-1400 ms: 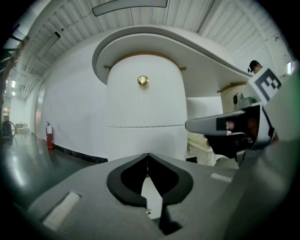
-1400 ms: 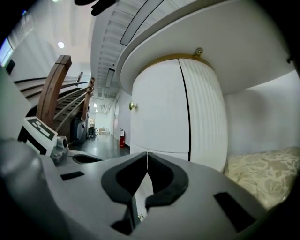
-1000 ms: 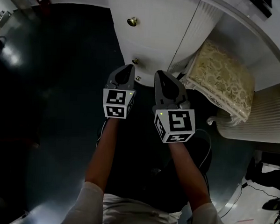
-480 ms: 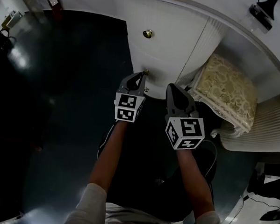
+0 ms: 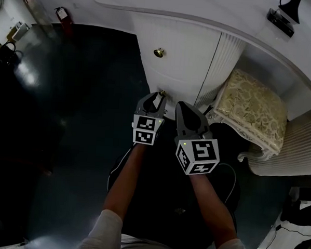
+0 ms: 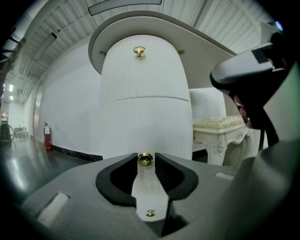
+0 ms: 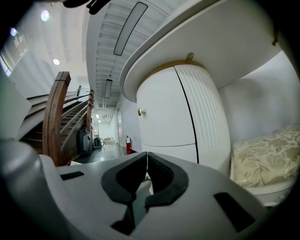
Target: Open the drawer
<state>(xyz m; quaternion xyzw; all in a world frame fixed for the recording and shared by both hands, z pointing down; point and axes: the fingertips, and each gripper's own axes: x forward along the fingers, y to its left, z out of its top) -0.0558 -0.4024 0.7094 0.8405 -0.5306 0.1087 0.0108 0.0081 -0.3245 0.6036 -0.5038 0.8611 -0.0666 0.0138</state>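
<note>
Knob position governs the coming move. The lower brass knob of the drawer lies straight ahead of the left tongs, on their centre line and level with the tips. The jaws of the left tongs have just been opening and stand apart, with the knob between the tips; no firm pinch is evident. The knob projects from the curved drawer front toward the tongs, so the pull would likely run straight back along them. The right tongs are closed and empty, just beside the left and farther from the knob.
</note>
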